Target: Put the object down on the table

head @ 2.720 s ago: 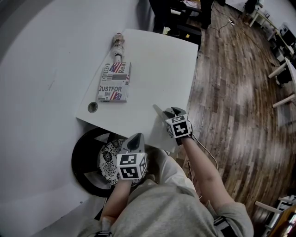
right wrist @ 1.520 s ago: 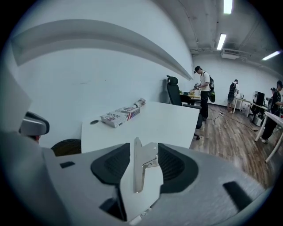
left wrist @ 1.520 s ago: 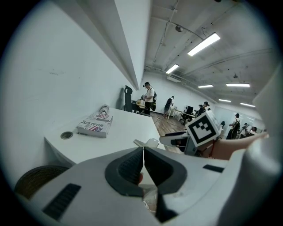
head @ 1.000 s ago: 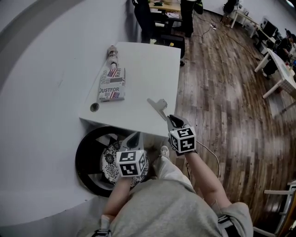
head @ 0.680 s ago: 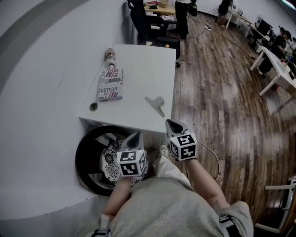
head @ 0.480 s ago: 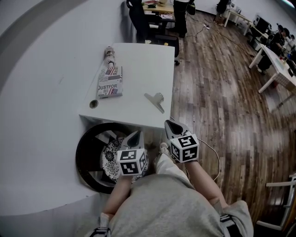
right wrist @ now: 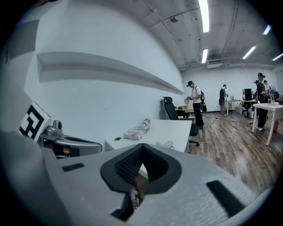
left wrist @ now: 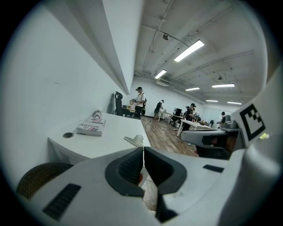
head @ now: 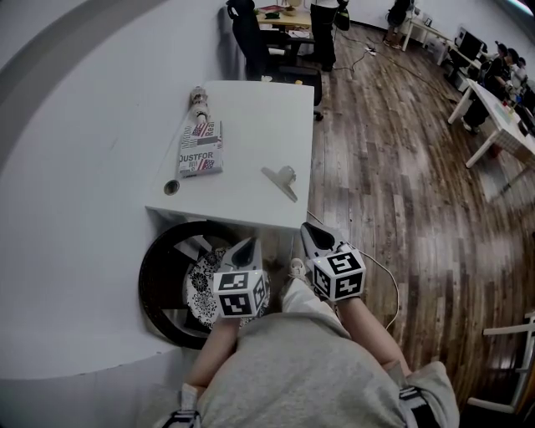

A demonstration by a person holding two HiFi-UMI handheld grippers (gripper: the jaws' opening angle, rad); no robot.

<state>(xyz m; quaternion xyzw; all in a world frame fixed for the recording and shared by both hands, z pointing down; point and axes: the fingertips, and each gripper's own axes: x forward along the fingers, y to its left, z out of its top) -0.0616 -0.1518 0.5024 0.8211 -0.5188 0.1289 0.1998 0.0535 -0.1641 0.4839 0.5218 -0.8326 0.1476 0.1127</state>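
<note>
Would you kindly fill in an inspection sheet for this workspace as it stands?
Surface: white table against the wall.
Job's things: white clip-like object lies near the table's right edge, untouched.
Clutter: printed box and bottle along the wall side.
Grippers: left tongs shut, empty; right tongs shut, empty; both off the table.
Cables: white cable on the wooden floor by the right tongs.
Surroundings: office chair, people standing beyond.

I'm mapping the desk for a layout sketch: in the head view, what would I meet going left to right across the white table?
round cable hole → printed box → small grey clip-like object. The bottle is left out, since it lies directly beyond the box.
</note>
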